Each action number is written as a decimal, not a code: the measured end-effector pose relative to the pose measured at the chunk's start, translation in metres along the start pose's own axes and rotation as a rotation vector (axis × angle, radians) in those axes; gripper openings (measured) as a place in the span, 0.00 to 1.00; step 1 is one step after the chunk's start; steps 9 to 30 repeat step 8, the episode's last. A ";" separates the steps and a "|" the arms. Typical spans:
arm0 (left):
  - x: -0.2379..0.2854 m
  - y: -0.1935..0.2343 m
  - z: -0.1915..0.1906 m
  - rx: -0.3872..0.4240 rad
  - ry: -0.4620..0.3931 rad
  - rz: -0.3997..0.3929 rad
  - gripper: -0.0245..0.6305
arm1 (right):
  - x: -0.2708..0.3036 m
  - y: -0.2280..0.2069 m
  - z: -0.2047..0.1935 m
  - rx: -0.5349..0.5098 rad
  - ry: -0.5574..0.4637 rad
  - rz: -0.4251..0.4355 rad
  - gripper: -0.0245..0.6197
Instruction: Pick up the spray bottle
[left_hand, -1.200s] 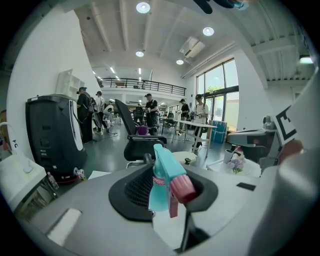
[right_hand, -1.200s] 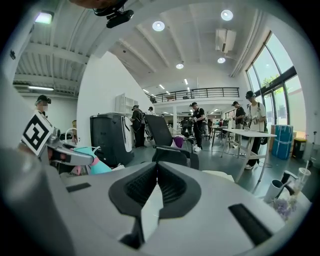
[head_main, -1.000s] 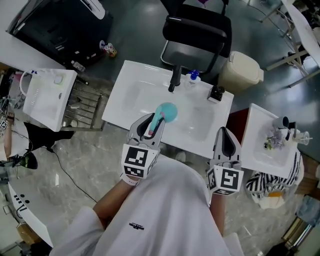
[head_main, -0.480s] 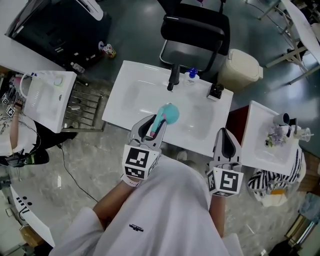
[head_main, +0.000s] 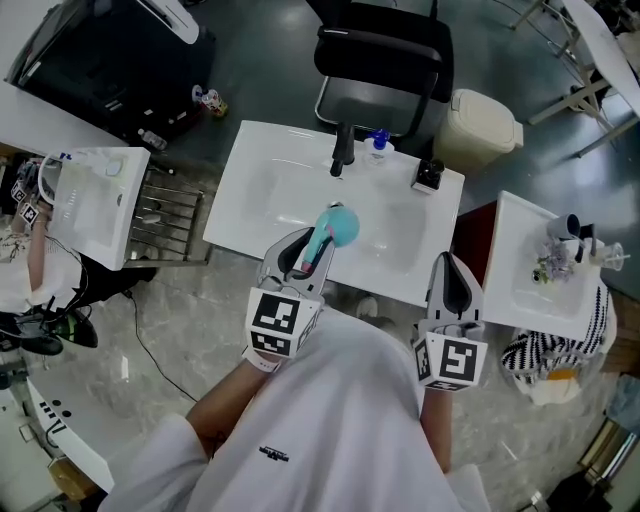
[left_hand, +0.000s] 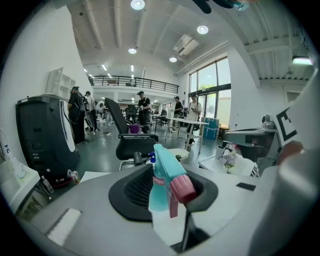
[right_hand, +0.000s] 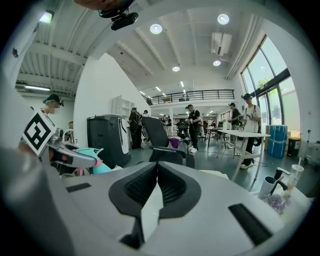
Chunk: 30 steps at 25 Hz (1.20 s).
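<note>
The spray bottle (head_main: 331, 227) is teal with a pink nozzle and trigger. It hangs over the white sink (head_main: 262, 190), with my left gripper (head_main: 301, 256) shut on its neck. In the left gripper view the bottle (left_hand: 161, 187) stands upright between the dark pads, nozzle toward the camera. My right gripper (head_main: 454, 287) hovers at the sink's near right edge. Its jaws (right_hand: 156, 189) meet with nothing between them. From the right gripper view the bottle (right_hand: 98, 165) shows at the far left.
A black faucet (head_main: 342, 150), a blue-capped bottle (head_main: 377, 144) and a small black item (head_main: 427, 177) line the sink's far rim. Beyond stand a black chair (head_main: 382, 60) and a beige bin (head_main: 479, 130). A dish rack (head_main: 165, 215) lies left, and a white side table (head_main: 520, 285) right.
Both grippers and the bottle have kept still. Only the head view has shifted slightly.
</note>
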<state>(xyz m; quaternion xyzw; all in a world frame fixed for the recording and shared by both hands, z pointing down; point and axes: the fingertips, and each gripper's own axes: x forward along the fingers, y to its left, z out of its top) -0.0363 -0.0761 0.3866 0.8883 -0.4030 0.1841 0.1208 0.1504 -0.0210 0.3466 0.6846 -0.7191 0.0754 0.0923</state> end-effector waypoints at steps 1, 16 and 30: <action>0.000 -0.001 0.000 0.003 0.002 -0.002 0.21 | 0.000 0.000 0.000 0.000 0.000 0.002 0.05; 0.001 -0.002 0.002 0.014 0.004 -0.008 0.21 | 0.001 0.004 0.000 -0.003 0.001 0.009 0.05; 0.001 -0.002 0.002 0.014 0.004 -0.008 0.21 | 0.001 0.004 0.000 -0.003 0.001 0.009 0.05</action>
